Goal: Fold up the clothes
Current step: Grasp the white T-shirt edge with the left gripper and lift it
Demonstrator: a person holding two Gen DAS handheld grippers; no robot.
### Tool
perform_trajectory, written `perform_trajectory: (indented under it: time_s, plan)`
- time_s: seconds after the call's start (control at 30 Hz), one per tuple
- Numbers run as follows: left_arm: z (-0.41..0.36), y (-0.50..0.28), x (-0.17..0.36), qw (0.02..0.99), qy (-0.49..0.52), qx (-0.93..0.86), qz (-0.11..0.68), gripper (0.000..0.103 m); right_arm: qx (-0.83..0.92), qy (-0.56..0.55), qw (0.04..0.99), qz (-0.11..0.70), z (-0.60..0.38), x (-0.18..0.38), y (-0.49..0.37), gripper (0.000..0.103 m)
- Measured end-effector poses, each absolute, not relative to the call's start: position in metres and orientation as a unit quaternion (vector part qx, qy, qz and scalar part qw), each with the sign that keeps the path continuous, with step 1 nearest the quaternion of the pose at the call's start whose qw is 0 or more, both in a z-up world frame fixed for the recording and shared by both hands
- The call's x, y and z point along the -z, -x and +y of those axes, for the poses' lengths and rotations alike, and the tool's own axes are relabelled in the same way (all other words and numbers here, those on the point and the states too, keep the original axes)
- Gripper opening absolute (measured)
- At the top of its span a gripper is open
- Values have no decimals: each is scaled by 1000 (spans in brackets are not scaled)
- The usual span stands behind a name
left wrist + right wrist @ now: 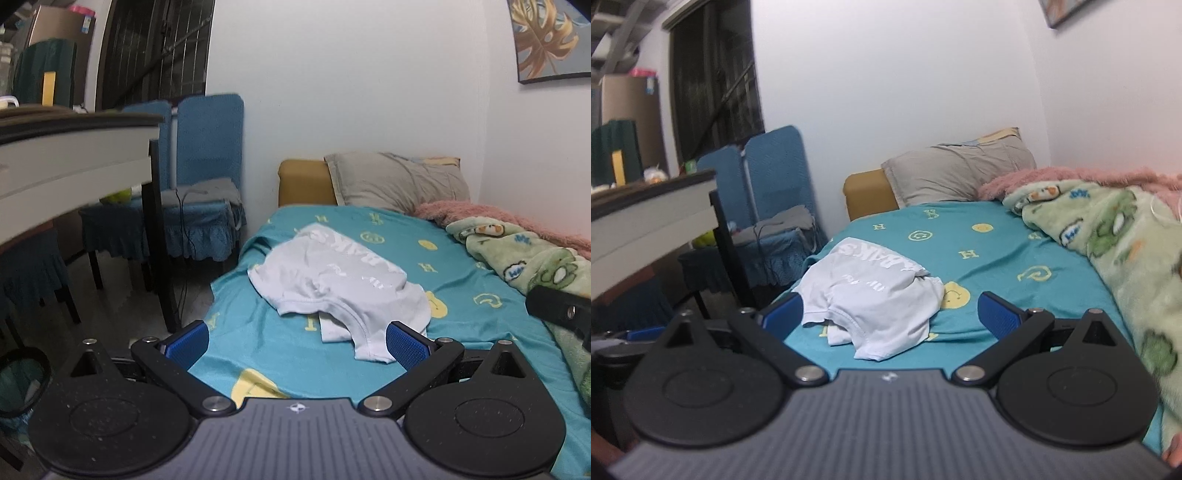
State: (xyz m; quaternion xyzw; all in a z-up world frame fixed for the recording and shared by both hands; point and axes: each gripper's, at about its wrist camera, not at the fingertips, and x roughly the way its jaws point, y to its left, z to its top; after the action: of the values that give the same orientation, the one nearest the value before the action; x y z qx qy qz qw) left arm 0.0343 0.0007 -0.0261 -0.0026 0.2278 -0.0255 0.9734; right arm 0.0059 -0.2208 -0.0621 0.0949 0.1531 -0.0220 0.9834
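- I see a white T-shirt [332,280] lying crumpled on the bed [388,236], near the bed's left edge and toward its foot end, printed side up, with one sleeve pointing at me.
- The bed has a teal sheet patterned with yellow smiley faces and letters.
- My left gripper [297,341] hovers just above the foot end of the bed with its blue-padded fingers spread wide, holding nothing; the shirt's near sleeve sits between the fingers in this view, close to the right pad, though I cannot tell if they touch.
- My right gripper [890,314] is also spread wide and holds nothing, hanging above the foot end of the bed with the shirt just ahead and left of centre.
- A grey pillow [399,181] rests at the head end of the bed, against the white wall.
- A green cartoon-print blanket [1115,251] is bunched along the bed's right edge, with a pink fluffy blanket [1071,177] behind it.
- Beyond the left edge of the bed stand blue-covered chairs [207,155] and a white table with dark legs [74,155].
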Motion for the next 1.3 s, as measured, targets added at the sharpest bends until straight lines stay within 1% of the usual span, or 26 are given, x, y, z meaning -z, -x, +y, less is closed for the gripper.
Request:
perform_trajectory:
  time_s: [0.1, 0.23, 0.33, 0.43, 0.53, 0.63, 0.8, 0.9, 0.97, 1.1, 1.3]
  plan:
    - [-3, -54, 36, 965, 2, 33, 259, 103, 14, -82, 983, 161, -223, 43, -15, 103]
    - [-9, -96, 55, 951, -2, 34, 308, 103, 3, -103, 982, 159, -237, 31, -22, 103]
    - [-15, -134, 70, 944, -3, 26, 330, 103, 17, -87, 983, 163, -244, 45, -25, 103]
    - [-23, -171, 86, 937, -9, 33, 347, 103, 34, -92, 974, 202, -254, 66, -34, 103]
    - [-31, -206, 106, 931, -19, 42, 362, 103, 37, -130, 966, 219, -267, 74, -42, 103]
    - [-41, -235, 125, 934, -53, 44, 351, 100, 36, -162, 963, 214, -276, 76, -46, 103]
    - [-48, -263, 144, 949, -104, 44, 294, 100, 41, -209, 948, 236, -289, 89, -58, 103]
    - [-39, -273, 153, 947, -102, 33, 302, 96, 43, -239, 937, 252, -297, 98, -65, 103]
    - [-32, -276, 154, 948, -114, 21, 298, 93, 45, -258, 928, 263, -302, 104, -69, 103]
    - [-27, -275, 154, 935, -206, 0, 289, 93, 47, -283, 918, 274, -306, 111, -71, 103]
    - [-36, -291, 154, 941, -222, -1, 255, 92, 51, -298, 911, 279, -306, 115, -68, 103]
